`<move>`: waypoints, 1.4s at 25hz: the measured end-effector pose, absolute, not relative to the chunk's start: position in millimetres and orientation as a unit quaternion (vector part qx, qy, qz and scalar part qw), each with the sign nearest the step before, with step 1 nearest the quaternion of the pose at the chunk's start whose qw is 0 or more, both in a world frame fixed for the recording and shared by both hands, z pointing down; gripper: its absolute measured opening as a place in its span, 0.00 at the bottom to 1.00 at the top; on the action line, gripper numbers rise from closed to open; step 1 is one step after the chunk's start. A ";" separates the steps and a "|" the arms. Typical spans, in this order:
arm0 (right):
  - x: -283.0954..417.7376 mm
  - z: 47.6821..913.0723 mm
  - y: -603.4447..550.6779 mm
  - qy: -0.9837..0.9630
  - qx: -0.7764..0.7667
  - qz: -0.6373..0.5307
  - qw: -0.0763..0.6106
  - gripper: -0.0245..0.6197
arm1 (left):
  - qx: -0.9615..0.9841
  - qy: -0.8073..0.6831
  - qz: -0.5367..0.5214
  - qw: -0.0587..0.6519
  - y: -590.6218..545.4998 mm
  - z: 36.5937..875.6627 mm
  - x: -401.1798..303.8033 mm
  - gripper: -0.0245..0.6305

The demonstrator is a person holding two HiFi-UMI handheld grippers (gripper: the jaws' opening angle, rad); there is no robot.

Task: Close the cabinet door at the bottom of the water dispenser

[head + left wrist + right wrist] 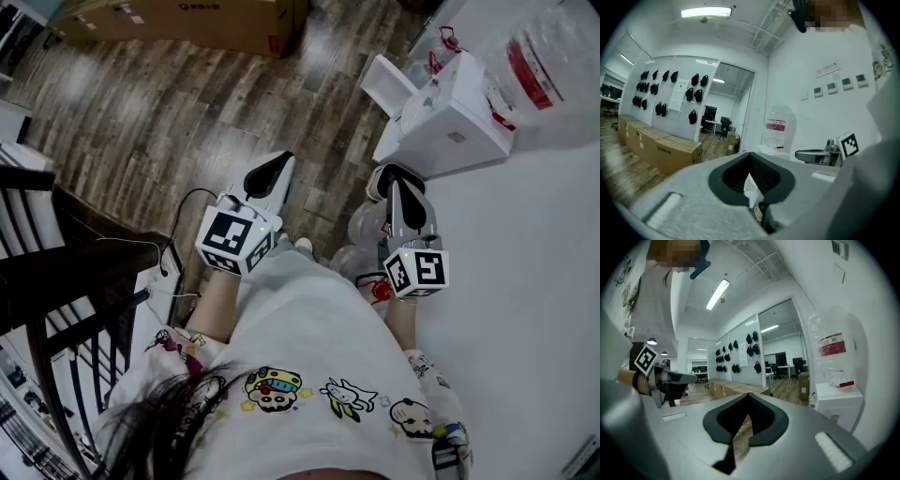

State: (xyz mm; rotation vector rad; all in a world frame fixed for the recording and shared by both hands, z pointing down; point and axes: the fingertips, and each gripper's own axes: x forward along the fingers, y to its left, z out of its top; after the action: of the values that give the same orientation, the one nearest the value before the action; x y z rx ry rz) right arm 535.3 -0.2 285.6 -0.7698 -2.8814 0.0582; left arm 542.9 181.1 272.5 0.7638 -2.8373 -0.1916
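The white water dispenser (450, 122) stands against the wall at the upper right, with a clear bottle (539, 52) on top. Its bottom cabinet door (386, 82) hangs open toward the left. My left gripper (272, 171) is shut and empty, held over the wood floor well short of the door. My right gripper (394, 180) is also shut and empty, just below the dispenser. In the left gripper view the dispenser (774, 149) and right gripper (818, 155) show ahead of the closed jaws. The right gripper view has the dispenser (839, 406) at its right.
A long cardboard box (187, 19) lies across the floor at the top. A black chair frame (56, 272) stands at the left, with a thin cable (187, 199) beside it. Clear plastic jugs (361, 230) sit on the floor by my right gripper. A white wall (534, 281) runs along the right.
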 end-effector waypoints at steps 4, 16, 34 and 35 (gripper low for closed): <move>540.4 284.4 -8.0 -0.963 -0.258 0.026 0.067 0.05 | 0.253 -0.961 -0.061 0.097 175.9 275.1 548.1 0.04; 525.8 285.3 -13.4 -0.958 -0.274 0.046 0.066 0.09 | 0.227 -0.967 -0.065 0.101 181.0 280.4 534.9 0.08; 357.9 278.1 42.0 -0.958 -0.272 0.051 0.076 0.24 | 0.245 -0.960 -0.075 0.109 230.4 283.5 353.6 0.19; 345.7 276.2 47.7 -0.958 -0.272 0.051 0.075 0.24 | 0.246 -0.960 -0.074 0.109 236.4 282.1 341.1 0.19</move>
State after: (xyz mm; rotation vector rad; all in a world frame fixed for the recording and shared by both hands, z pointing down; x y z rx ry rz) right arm 345.7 47.7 276.2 -0.8158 -2.8733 0.1517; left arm 341.1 236.4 282.1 0.7228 -2.8230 -0.2184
